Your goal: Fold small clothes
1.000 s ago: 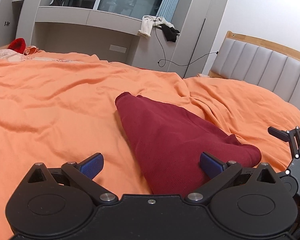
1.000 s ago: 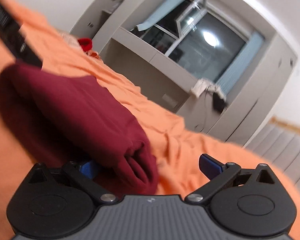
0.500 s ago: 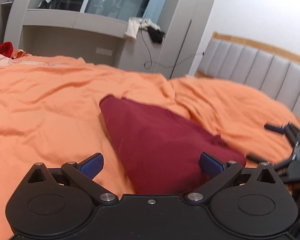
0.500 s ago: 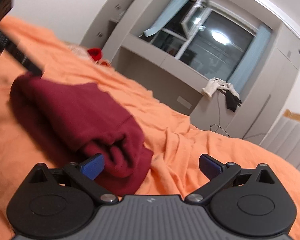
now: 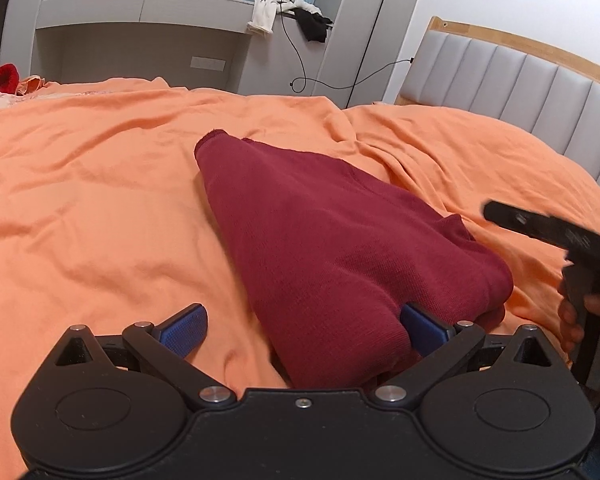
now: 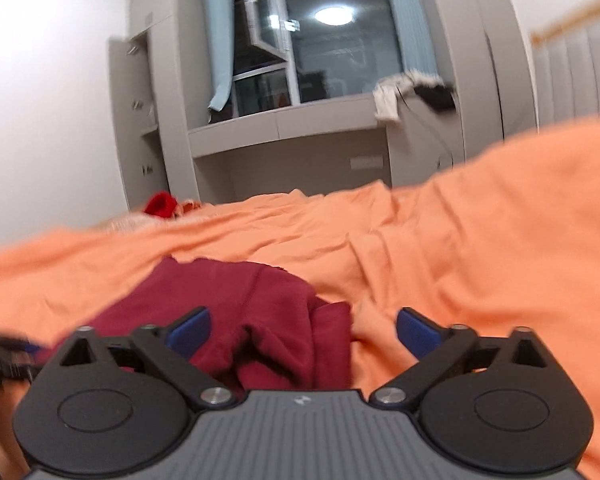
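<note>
A folded dark red knit garment [image 5: 324, 240] lies on the orange bedspread [image 5: 80, 200], its narrow end pointing away. My left gripper [image 5: 304, 328] is open low over its near corner, which reaches between the fingers; the right pad [image 5: 424, 330] sits against the cloth. In the right wrist view the garment's bunched thick end [image 6: 276, 320] lies between the fingers of my right gripper [image 6: 303, 330], whose jaws are closing and still apart from the cloth. In the left wrist view the right gripper [image 5: 560, 232] shows at the right edge, held by a hand [image 5: 580, 316].
A padded grey headboard [image 5: 520, 80] bounds the bed on the right. Grey built-in shelving [image 5: 140, 40] with a window stands behind the bed, with clothes [image 5: 276, 8] and a cable hanging from it. A red item [image 5: 4, 78] lies at the bed's far left.
The right gripper has rolled level, swung round to the garment's thick end, and its jaws have narrowed a little. The left gripper dipped slightly toward the near corner.
</note>
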`<state>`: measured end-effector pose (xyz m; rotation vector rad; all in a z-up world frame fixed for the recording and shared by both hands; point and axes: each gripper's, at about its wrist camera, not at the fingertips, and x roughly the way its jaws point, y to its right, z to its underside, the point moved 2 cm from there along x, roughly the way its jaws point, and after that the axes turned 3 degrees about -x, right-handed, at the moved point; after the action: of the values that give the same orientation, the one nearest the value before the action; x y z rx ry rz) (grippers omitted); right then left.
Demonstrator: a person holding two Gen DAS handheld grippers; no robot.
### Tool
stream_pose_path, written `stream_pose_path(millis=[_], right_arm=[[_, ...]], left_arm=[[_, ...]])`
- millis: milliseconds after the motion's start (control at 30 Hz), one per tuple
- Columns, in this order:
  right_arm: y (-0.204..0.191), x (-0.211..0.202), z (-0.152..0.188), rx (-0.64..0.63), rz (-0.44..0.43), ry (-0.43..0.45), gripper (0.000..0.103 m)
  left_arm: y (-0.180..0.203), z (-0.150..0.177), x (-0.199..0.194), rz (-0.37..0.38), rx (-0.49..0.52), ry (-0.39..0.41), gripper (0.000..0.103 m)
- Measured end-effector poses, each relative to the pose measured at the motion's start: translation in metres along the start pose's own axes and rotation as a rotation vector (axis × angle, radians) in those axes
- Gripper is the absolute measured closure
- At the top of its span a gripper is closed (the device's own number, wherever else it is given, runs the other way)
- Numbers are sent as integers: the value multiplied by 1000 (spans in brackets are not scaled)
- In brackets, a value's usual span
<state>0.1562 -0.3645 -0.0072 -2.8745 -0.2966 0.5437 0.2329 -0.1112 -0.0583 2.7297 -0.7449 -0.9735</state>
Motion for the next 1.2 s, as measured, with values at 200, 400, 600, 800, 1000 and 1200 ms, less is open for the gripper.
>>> stream_pose_path(millis=[200, 400, 600, 800, 1000, 1200], right_arm=[[8, 34, -4, 19, -8, -62, 45], [5, 60, 2, 61, -25, -136, 75], [-12, 43, 1, -21, 18, -102, 98], [-9, 29, 1, -56, 73, -107, 98], [-5, 36, 9, -29, 67, -136, 94], [9, 22, 9, 87, 30, -110, 49]], left_arm=[[2, 1, 4, -1, 11, -7, 0], [2, 0, 4, -1, 16, -6, 0], [3, 2, 4, 0, 22, -3, 0], [10, 5, 4, -2, 59, 11, 0], [11, 6, 5, -9, 61, 4, 0], [10, 5, 5, -8, 56, 2, 0]])
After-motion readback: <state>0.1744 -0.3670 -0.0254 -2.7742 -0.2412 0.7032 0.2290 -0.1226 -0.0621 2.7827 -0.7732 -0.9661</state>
